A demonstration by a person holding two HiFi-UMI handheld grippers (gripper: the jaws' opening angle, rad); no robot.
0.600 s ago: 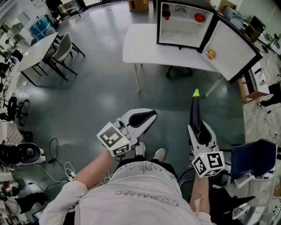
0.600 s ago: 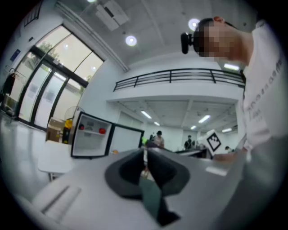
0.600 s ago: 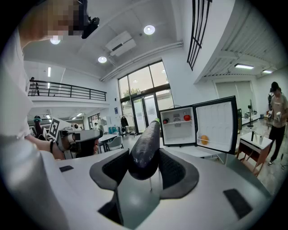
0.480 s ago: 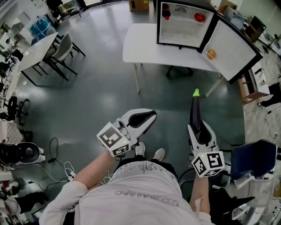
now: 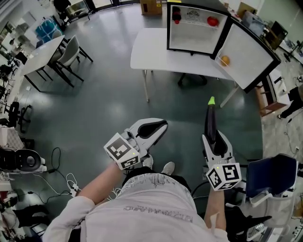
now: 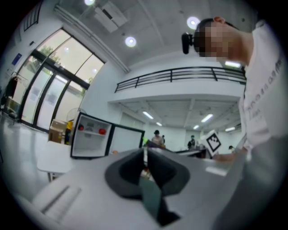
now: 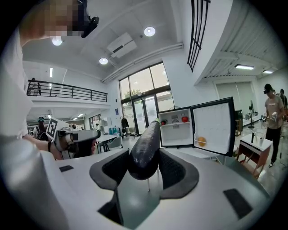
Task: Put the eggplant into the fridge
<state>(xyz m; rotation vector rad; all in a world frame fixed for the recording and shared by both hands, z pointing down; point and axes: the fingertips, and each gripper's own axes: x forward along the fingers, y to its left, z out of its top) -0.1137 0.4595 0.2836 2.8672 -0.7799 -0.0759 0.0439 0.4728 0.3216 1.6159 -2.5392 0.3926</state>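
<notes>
At four o'clock, right tongs (image 5: pixel 213 137): clamped on eggplant (image 5: pixel 210 120), green tip toward twelve.
Left tongs (image 5: pixel 164 126): together, empty.
Fridge (image 5: pixel 191 35): open on counter (image 5: pixel 151 47), one o'clock, well apart.
Done: pickup.
Left: carrying, placing inside.

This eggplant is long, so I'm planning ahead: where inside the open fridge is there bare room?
Below the shelf, the fridge looks bare across its width. The shelf is crowded: a dark red item at left, a red round item at right. The door holds an orange.
</notes>
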